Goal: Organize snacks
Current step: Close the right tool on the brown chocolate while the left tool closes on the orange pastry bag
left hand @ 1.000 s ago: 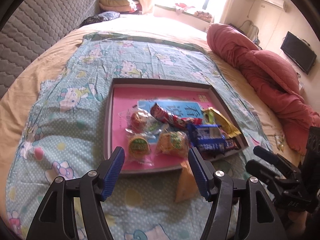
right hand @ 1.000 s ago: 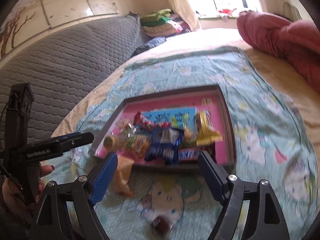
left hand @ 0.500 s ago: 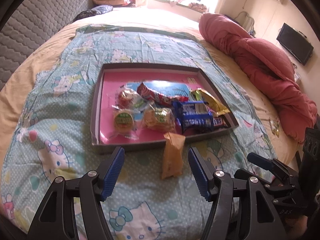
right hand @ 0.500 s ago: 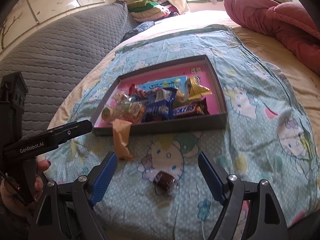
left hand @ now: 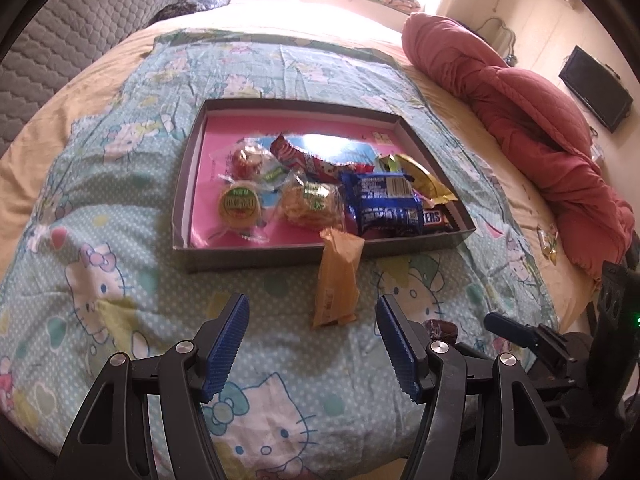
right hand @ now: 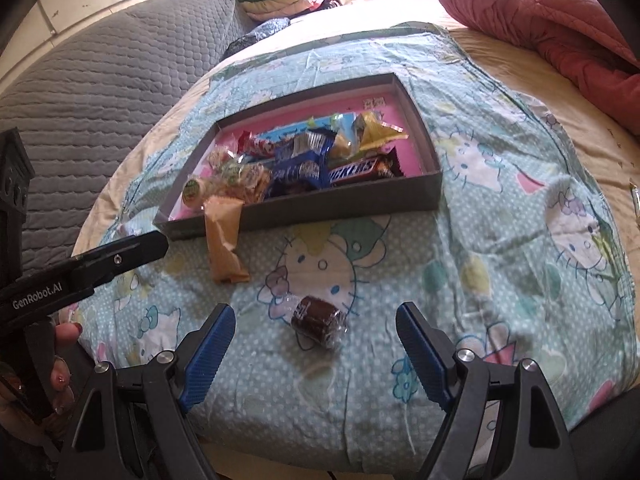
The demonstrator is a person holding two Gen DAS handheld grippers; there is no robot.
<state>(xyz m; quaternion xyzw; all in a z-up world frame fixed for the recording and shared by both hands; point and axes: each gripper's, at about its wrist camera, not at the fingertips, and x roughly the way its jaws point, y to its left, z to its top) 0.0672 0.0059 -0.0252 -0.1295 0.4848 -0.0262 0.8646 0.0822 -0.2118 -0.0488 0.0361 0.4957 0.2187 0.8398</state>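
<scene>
Hovering empty, left gripper (left hand: 312, 336) and right gripper (right hand: 316, 344) hold their fingers wide apart above the blanket (right hand: 500, 240).

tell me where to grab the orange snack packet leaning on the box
Grip the orange snack packet across its narrow width near the lower end lying on the bedsheet, coming from above. Its upper end leans on the box wall, so the left hand-held gripper, open just below it, suits.
</scene>
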